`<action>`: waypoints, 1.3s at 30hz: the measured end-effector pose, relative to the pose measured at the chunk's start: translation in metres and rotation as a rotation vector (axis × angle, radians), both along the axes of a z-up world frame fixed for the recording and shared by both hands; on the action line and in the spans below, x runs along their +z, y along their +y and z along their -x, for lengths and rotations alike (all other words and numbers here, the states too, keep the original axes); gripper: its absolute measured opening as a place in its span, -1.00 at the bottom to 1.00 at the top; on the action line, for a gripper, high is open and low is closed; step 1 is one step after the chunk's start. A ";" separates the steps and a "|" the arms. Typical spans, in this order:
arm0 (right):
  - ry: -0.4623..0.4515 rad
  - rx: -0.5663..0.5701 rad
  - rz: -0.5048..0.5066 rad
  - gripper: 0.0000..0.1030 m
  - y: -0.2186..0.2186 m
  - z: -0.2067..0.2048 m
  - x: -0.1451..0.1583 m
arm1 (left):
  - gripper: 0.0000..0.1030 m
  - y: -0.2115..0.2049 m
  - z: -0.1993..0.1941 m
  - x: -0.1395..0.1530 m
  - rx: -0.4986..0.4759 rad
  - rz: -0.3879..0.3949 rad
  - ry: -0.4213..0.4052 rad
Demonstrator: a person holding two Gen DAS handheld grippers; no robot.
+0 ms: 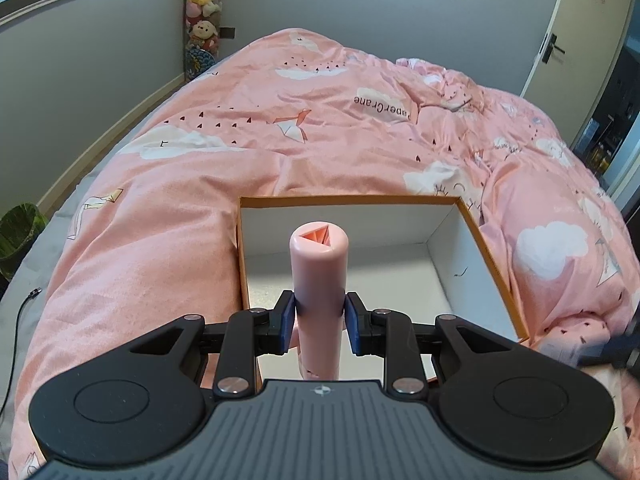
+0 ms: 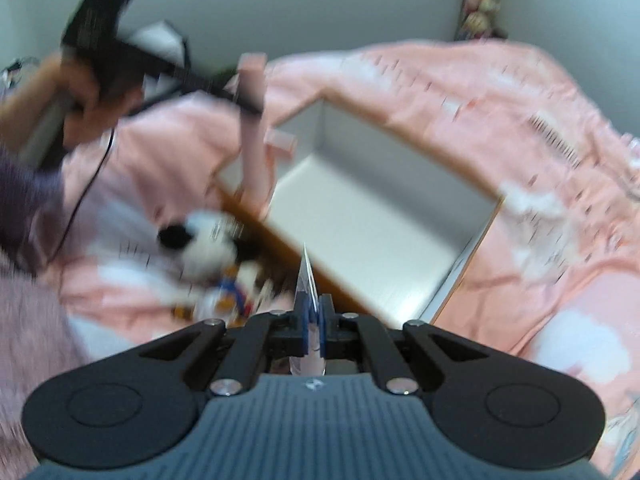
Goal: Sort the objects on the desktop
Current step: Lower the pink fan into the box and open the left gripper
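Note:
My left gripper (image 1: 319, 312) is shut on a tall pink cylinder (image 1: 319, 268), held upright over the near end of an open box (image 1: 486, 248) with orange rim and white inside. The blurred right wrist view shows the same pink cylinder (image 2: 253, 140) in the left gripper (image 2: 250, 106) at the box's (image 2: 400, 168) far left corner. My right gripper (image 2: 314, 312) is shut on a thin white card (image 2: 306, 276) standing on edge, just above the box's near rim. A black-and-white plush toy (image 2: 208, 248) lies on the quilt left of the card.
The box rests on a bed under a rumpled pink quilt (image 1: 280, 120) with cloud prints. A hand (image 2: 80, 96) and purple sleeve (image 2: 24, 200) hold the left gripper. A black cable (image 1: 20, 320) runs along the bed's left edge. A door (image 1: 576, 32) stands at right.

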State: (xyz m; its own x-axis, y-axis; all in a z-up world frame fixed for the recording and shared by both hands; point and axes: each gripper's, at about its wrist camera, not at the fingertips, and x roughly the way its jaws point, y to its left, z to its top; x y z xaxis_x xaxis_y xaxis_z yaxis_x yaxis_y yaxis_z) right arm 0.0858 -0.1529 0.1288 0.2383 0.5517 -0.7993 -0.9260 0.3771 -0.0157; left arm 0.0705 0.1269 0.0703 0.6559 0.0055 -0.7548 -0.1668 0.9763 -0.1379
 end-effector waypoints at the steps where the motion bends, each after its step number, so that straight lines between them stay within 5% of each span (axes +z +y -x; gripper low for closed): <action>1: -0.016 -0.010 -0.023 -0.92 0.001 -0.003 0.006 | -0.41 0.000 -0.001 -0.001 -0.002 -0.005 0.006; 10: -0.092 -0.100 -0.144 -0.92 0.039 -0.040 0.014 | -0.41 -0.002 -0.015 -0.015 -0.066 -0.024 0.113; 19: 0.009 -0.150 -0.148 -0.92 0.080 -0.076 -0.030 | -0.41 0.005 -0.052 -0.053 -0.098 -0.007 0.245; 24: 0.072 -0.176 -0.136 -0.92 0.091 -0.090 -0.056 | -0.41 0.013 -0.078 -0.066 -0.062 0.003 0.244; 39: 0.279 -0.259 -0.173 -0.91 0.105 -0.118 -0.106 | -0.43 -0.021 -0.135 -0.125 -0.039 -0.298 0.364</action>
State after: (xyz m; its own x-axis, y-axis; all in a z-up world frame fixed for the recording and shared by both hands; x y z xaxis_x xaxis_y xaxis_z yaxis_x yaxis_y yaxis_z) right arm 0.2036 -0.0476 0.0224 0.1741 0.6335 -0.7539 -0.7597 0.5735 0.3065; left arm 0.2055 0.1057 -0.0546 0.3533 0.2376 -0.9048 -0.1150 0.9709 0.2100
